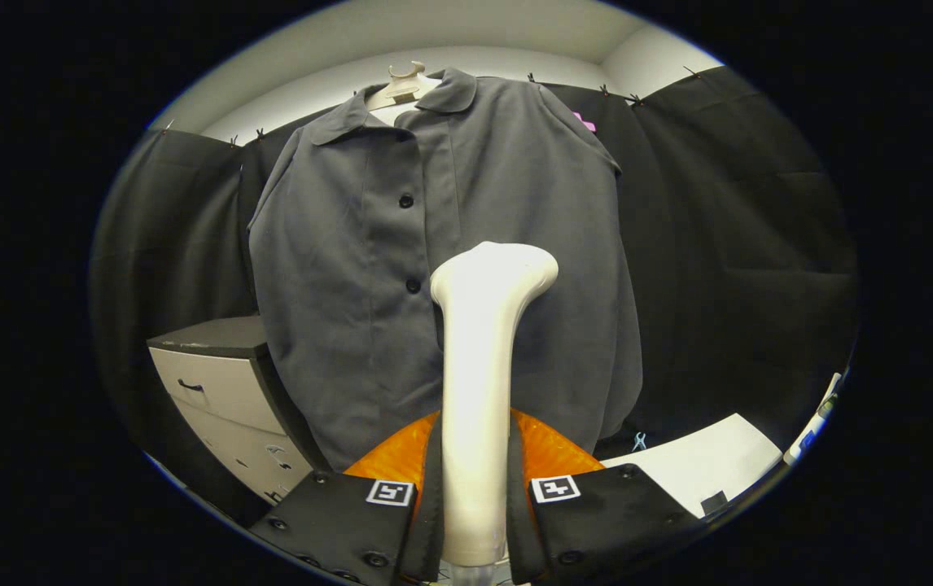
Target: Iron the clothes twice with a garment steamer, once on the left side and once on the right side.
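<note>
Both fingers of the gripper (475,496) squeeze the handle of the white garment steamer (483,382), which stands up between them. Its head is close to the grey shirt (369,268) on a hanger (403,84). A drawer cabinet (226,391) stands beside the shirt.

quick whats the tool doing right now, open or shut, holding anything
Tool: shut on the garment steamer, both fingers pressed to its handle, its head up in front of the grey shirt.
</note>
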A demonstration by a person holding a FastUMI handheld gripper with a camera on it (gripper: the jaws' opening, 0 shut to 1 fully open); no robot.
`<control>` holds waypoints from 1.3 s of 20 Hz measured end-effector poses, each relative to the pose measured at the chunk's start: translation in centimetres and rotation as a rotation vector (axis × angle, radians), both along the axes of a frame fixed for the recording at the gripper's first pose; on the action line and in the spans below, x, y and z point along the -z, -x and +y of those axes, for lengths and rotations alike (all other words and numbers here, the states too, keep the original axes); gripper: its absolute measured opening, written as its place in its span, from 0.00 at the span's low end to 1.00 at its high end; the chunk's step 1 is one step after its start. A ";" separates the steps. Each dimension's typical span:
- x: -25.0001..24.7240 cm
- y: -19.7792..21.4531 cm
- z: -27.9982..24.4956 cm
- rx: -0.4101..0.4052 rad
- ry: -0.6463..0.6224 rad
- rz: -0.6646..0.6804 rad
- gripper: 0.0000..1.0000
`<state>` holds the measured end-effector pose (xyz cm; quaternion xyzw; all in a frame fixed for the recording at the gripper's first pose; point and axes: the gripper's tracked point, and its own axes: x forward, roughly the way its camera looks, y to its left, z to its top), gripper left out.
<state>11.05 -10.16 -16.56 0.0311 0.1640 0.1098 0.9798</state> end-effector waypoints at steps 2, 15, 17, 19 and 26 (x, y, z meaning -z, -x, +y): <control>0.9 0.5 -0.4 0.003 -0.003 0.020 0.39; 2.8 2.8 -2.0 0.024 0.014 0.068 0.39; 1.6 3.3 -1.9 0.031 0.013 0.048 0.39; -0.1 3.7 -1.5 0.029 0.011 0.011 0.39; -5.6 5.2 1.4 -0.006 0.010 -0.085 0.39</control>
